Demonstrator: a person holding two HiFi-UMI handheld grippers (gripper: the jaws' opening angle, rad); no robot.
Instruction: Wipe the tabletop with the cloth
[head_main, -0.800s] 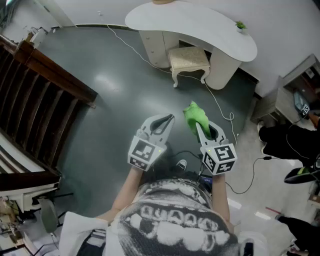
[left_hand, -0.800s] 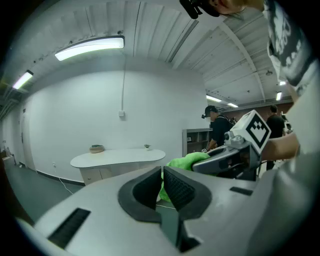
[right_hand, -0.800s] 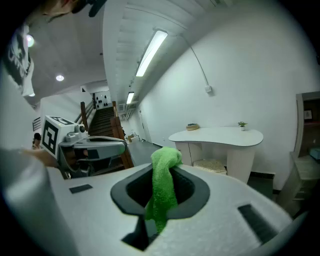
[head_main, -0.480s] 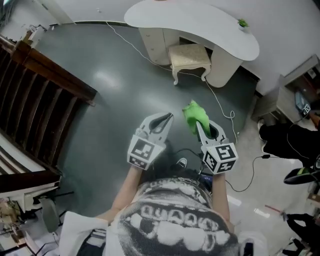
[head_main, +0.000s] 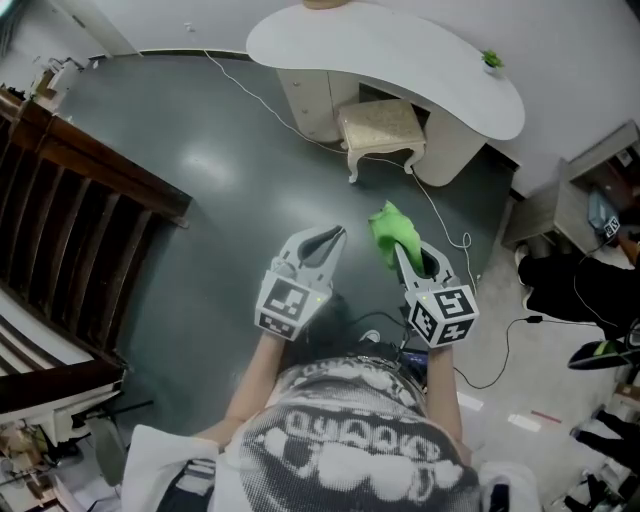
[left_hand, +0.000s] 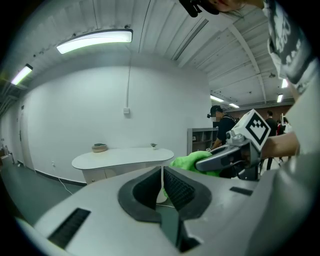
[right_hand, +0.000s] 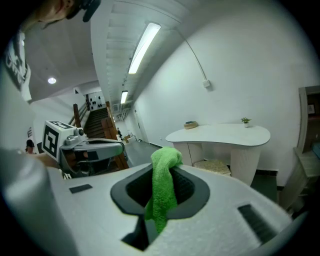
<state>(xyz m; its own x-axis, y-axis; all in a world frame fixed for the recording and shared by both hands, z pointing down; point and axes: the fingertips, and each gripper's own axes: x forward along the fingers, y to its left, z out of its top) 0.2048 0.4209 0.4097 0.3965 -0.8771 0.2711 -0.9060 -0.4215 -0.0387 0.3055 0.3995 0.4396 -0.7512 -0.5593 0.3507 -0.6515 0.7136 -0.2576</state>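
Green cloth stays pinched in the right gripper. The left gripper is closed on nothing. The white table remains well ahead, barely nearer, so wiping hasn't begun.

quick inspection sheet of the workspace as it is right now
surface: white table, across the floor from the person, far from both grippers
job's things: green cloth, clamped and hanging from the right gripper
clutter: plant and bowl on the table
grippers: left gripper shut, empty; right gripper shut on the cloth
cables: white cable runs over the floor to the table; black cable by the person's feet
surroundings: stool under the table; wooden railing at left
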